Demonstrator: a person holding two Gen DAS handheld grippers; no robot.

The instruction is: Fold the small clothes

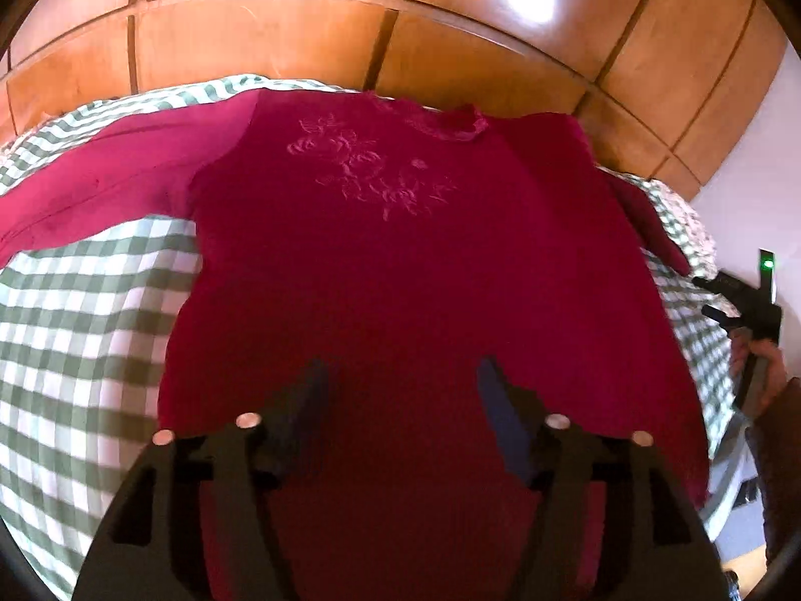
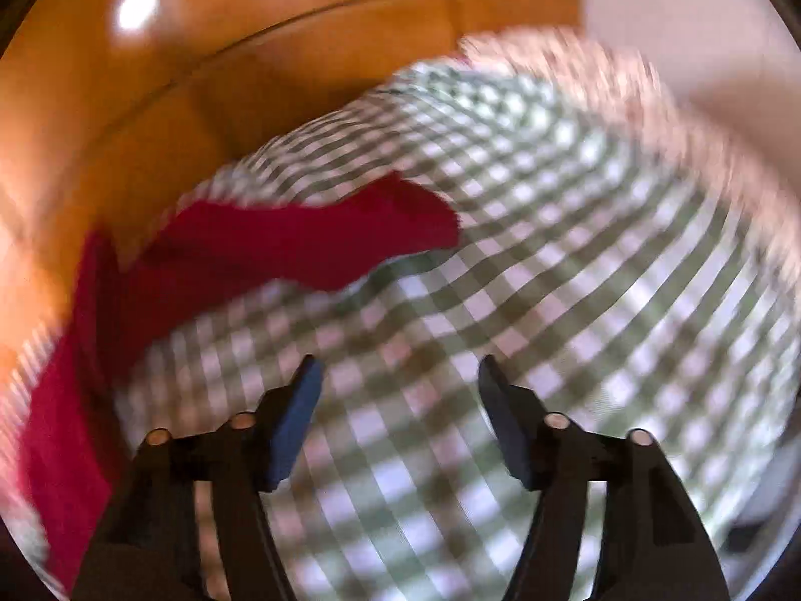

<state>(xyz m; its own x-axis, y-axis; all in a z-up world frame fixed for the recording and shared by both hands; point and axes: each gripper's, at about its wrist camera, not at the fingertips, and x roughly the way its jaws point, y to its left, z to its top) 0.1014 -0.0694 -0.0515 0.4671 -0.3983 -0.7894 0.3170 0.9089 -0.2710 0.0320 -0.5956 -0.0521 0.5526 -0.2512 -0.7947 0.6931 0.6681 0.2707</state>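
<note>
A dark red long-sleeved top (image 1: 400,250) with embroidery on its chest lies spread flat on a green-and-white checked cloth (image 1: 85,310). Its collar points toward the far wooden panels, and one sleeve stretches out to the left. My left gripper (image 1: 400,380) hovers open over the lower body of the top, with nothing between its fingers. In the right wrist view, which is blurred, my right gripper (image 2: 398,375) stands open above bare checked cloth (image 2: 575,275). The top's other sleeve (image 2: 300,240) lies ahead and to its left. The right gripper (image 1: 711,295) also shows at the left wrist view's right edge, held by a hand.
Glossy wooden panels (image 1: 350,40) rise right behind the far edge of the cloth. A pale wall (image 2: 701,10) shows at the upper right. The checked cloth drops away at the right side, near the person's hand (image 1: 761,370) and sleeve.
</note>
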